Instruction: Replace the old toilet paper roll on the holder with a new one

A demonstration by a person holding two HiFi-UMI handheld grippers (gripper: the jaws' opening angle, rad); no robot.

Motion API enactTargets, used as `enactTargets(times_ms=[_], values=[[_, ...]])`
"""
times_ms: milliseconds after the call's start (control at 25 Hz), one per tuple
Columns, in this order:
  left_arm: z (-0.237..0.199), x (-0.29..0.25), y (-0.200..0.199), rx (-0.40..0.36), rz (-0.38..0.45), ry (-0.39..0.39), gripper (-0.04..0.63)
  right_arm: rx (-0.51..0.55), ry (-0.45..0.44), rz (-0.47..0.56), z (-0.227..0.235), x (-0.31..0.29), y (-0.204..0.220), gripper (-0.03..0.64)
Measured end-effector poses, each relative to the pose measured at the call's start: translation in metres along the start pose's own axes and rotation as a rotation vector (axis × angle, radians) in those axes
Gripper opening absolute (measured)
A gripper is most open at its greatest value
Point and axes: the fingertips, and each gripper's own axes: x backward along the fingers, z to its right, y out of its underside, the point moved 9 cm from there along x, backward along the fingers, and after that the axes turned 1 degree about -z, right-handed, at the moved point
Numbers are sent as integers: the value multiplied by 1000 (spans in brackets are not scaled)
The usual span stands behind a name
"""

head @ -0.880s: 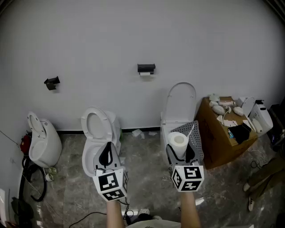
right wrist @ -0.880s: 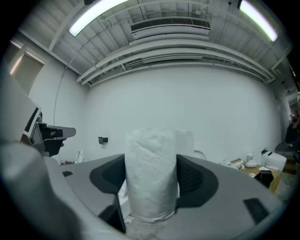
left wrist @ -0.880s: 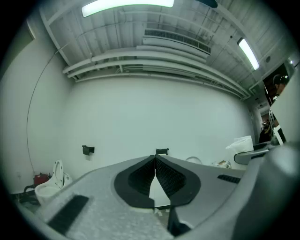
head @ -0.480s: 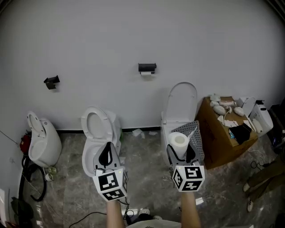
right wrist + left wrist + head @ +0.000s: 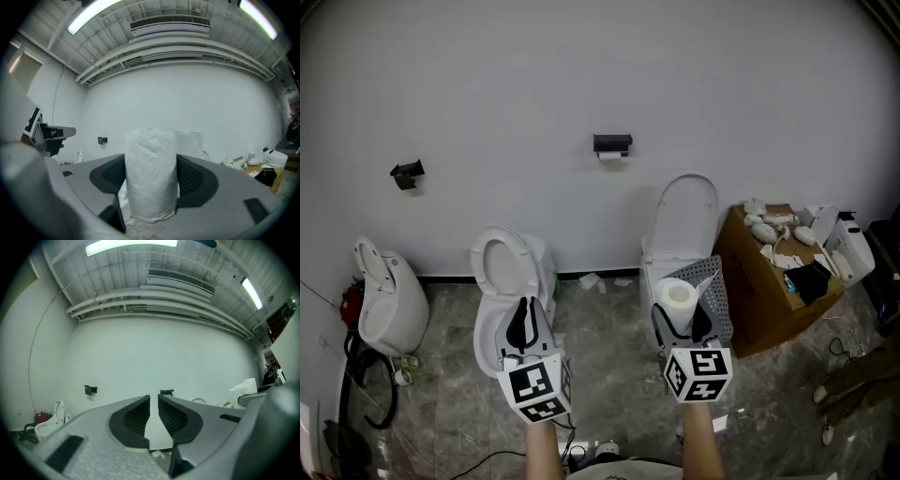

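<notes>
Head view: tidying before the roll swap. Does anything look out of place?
Yes: white paper scraps litter the floor against the wall, and a grey dotted sheet lies draped over the right toilet.

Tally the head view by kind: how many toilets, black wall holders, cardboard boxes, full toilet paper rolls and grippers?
Toilets: 3
Wall holders: 2
Cardboard box: 1
Toilet paper roll: 1
Grippers: 2
Total: 9

Lab w/ 3 toilets (image 5: 534,267), cardboard box (image 5: 752,302).
</notes>
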Motion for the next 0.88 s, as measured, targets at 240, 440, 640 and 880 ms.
enactTargets(times_ms=[240, 440, 640, 880], values=[[-11, -9, 1, 3, 13, 49, 216, -15, 15, -6, -9, -8, 4, 302], [-16, -20, 5, 6, -11, 48, 225, -12, 14, -27, -11, -16, 7, 302], [-15, -36, 9, 8, -21, 58, 241, -10, 16, -37, -7, -31, 8, 302], [-8, -71, 17, -43, -19, 44, 239, -8, 1, -49, 8, -69, 12, 302]])
